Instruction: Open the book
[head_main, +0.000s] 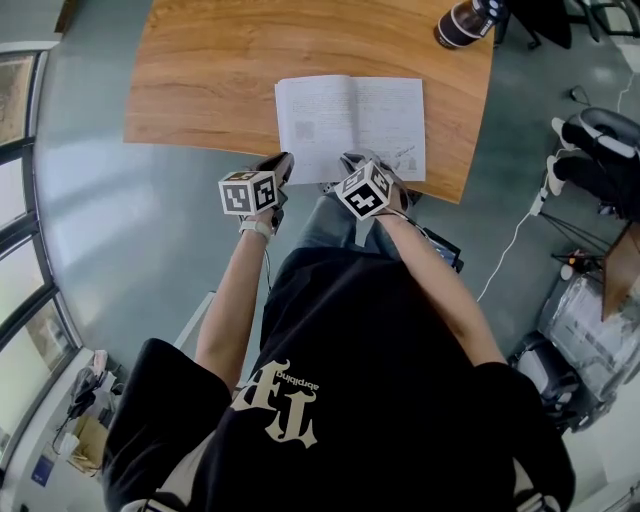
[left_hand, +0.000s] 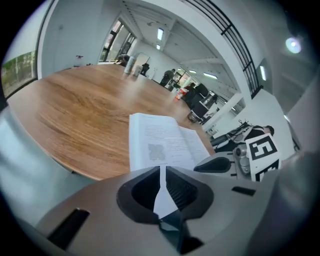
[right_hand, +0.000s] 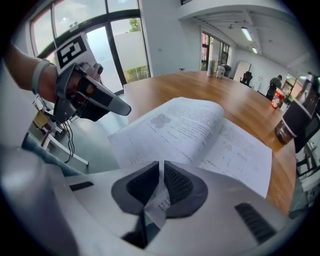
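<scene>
1. Looking down, you have the book (head_main: 350, 120) lying spread open at the near edge of the desk (head_main: 220, 70), with both halves of its pages facing up.
2. Your right gripper (right_hand: 161, 172) sits at the book's near edge, close to the spine. Its fingers (right_hand: 177, 185) are pinching the edge of a printed page.
3. Your left gripper (left_hand: 162, 172) is by the book's near left corner. Its fingers (left_hand: 180, 187) stand slightly spread, with white paper showing in the narrow slit but no clear grip on it.
4. The opening itself looks as good as done, so the step in hand is likely settling that last pinched page.
5. Next, you probably need to lower the page onto its half and part the right fingers gently. Then draw both grippers back toward you without dragging the book, which lies close to the desk's edge and could slide off.
</scene>
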